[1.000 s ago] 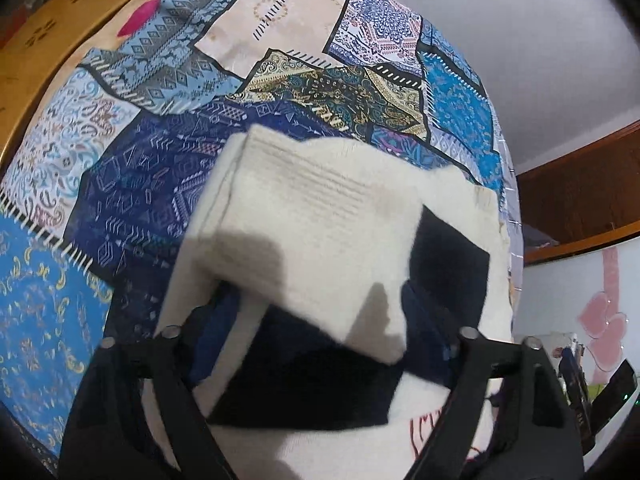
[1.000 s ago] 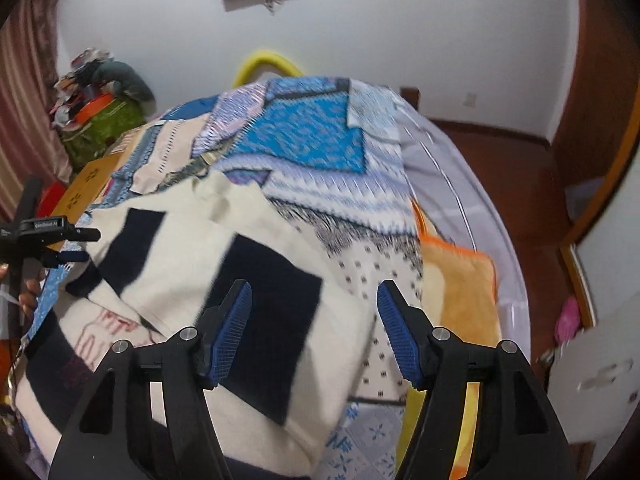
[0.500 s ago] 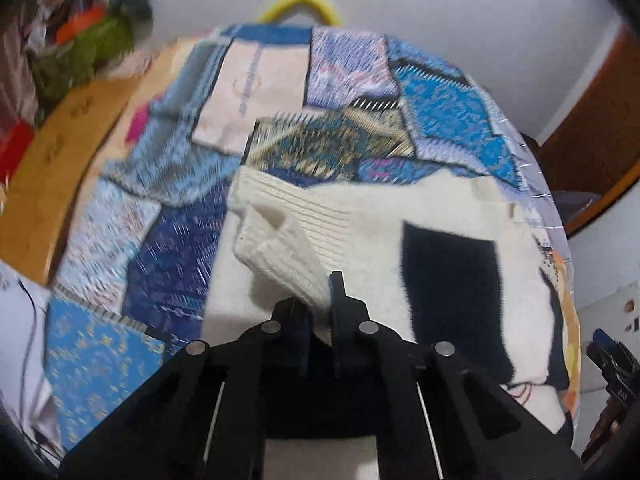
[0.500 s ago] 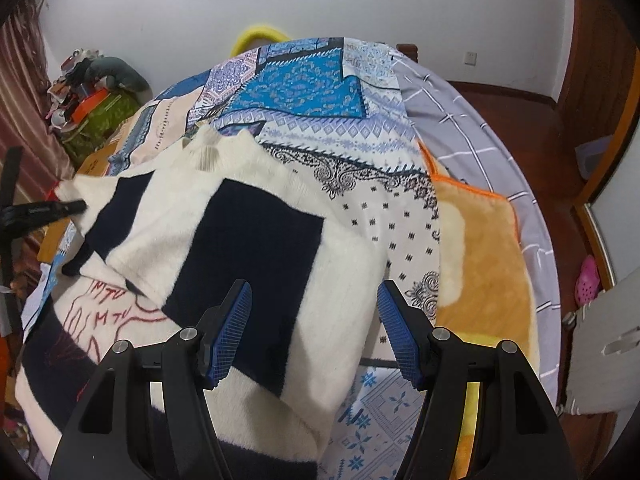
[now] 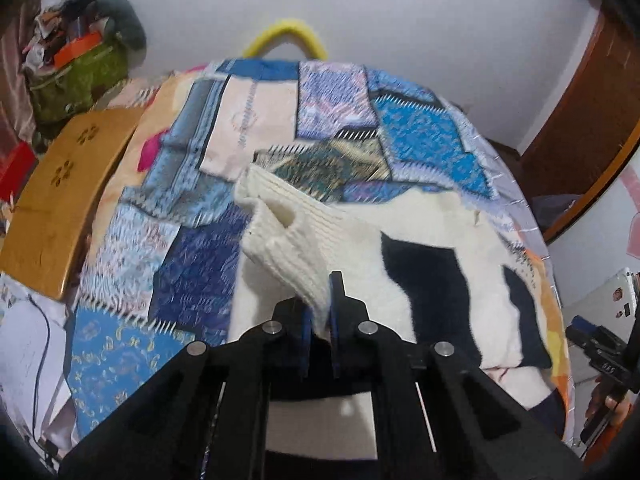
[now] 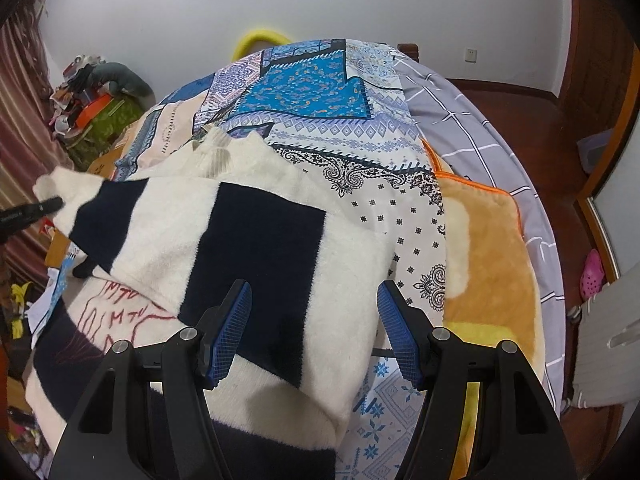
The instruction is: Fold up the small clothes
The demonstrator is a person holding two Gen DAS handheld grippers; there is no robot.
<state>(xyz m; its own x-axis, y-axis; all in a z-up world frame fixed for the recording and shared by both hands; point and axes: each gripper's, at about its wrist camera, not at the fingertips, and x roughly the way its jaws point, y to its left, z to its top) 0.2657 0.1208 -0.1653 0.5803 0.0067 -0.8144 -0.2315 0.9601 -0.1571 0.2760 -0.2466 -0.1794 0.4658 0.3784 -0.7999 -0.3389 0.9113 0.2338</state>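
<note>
Left wrist view: your left claw (image 5: pixel 319 316) pinches ribbed cuff (image 5: pixel 280 224) of cream-navy sweater (image 5: pixel 432 256), sleeve raised just ahead of tips, likely for folding inward. Your right claw (image 6: pixel 314 332) spread wide, hovering over sweater's body, which lies flat on patchwork bedspread (image 6: pixel 320 92) ahead.

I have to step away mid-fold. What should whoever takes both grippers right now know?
Left gripper: shut on the ribbed cuff of the cream and navy sweater, lifting that sleeve above the patchwork bedspread.
Right gripper: open, holding nothing, hovering over the sweater's near part.
Sweater: lies spread on the bed, one sleeve already folded across the body, beside an orange blanket.
Done: one sleeve folded in.
Left: probably lay the held sleeve over the body, release, then fold the body.
</note>
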